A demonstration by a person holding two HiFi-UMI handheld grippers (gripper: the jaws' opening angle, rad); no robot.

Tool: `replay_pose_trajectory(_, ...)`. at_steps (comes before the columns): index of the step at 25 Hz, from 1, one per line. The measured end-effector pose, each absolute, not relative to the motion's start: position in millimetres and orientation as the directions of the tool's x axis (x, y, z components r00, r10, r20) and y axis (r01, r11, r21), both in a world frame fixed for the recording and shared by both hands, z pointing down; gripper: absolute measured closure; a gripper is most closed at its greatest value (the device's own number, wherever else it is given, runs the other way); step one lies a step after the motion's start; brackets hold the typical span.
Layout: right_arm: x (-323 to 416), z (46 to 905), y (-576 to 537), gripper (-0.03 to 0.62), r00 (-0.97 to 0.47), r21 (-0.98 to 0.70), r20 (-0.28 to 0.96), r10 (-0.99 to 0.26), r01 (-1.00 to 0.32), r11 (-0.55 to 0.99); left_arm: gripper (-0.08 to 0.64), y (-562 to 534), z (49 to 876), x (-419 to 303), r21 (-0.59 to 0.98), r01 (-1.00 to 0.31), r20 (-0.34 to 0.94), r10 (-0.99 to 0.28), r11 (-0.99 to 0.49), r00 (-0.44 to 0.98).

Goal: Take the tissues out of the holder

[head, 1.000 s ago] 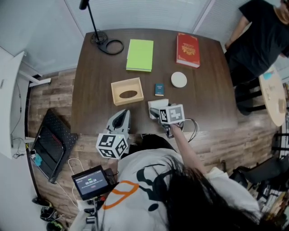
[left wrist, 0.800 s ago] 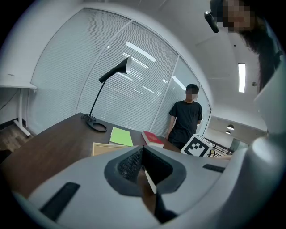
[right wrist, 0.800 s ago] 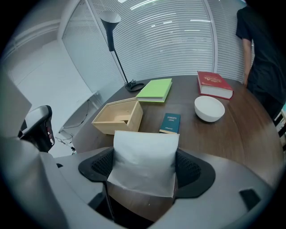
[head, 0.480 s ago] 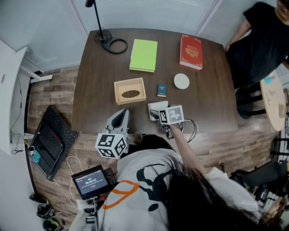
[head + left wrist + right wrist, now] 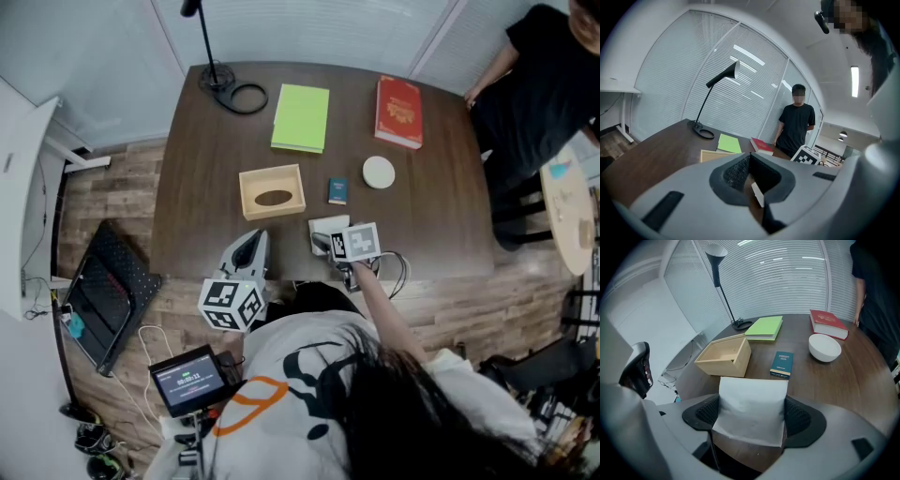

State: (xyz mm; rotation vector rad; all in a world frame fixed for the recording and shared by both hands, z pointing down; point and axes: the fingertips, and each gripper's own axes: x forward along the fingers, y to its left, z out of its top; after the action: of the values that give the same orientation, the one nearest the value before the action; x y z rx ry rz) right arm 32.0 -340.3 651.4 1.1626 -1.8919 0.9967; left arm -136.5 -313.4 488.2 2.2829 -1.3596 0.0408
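The wooden tissue holder (image 5: 272,190) sits left of the table's middle, and an oval slot shows in it from above. In the right gripper view the holder (image 5: 724,356) lies ahead to the left. My right gripper (image 5: 330,240) hovers near the table's front edge, shut on a white tissue pack (image 5: 326,227). That tissue pack (image 5: 751,408) fills the space between the pads of the right gripper (image 5: 751,425). My left gripper (image 5: 251,240) is at the front edge, left of the right one. Its fingers converge to a point around nothing. In its own view the left gripper (image 5: 750,163) faces the holder (image 5: 712,155).
Beyond the holder lie a green book (image 5: 301,117), a red book (image 5: 398,98), a white bowl (image 5: 379,172) and a small blue box (image 5: 337,190). A lamp base with cable (image 5: 232,92) occupies the far left corner. A person in black (image 5: 544,84) stands at the table's right.
Only the head camera has drifted a little. Both grippers and the tissue pack stay where they were.
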Motion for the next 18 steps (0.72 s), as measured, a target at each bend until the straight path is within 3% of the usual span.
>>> replay_pose_trajectory(18,32.9,656.7,-341.2,0.169,-0.348,-0.231,0.852,-0.39,-0.92,0.316,0.561,-314.5,488.8,-141.2,0.386,-0.841,0.265,-0.828,-0.379,0.495)
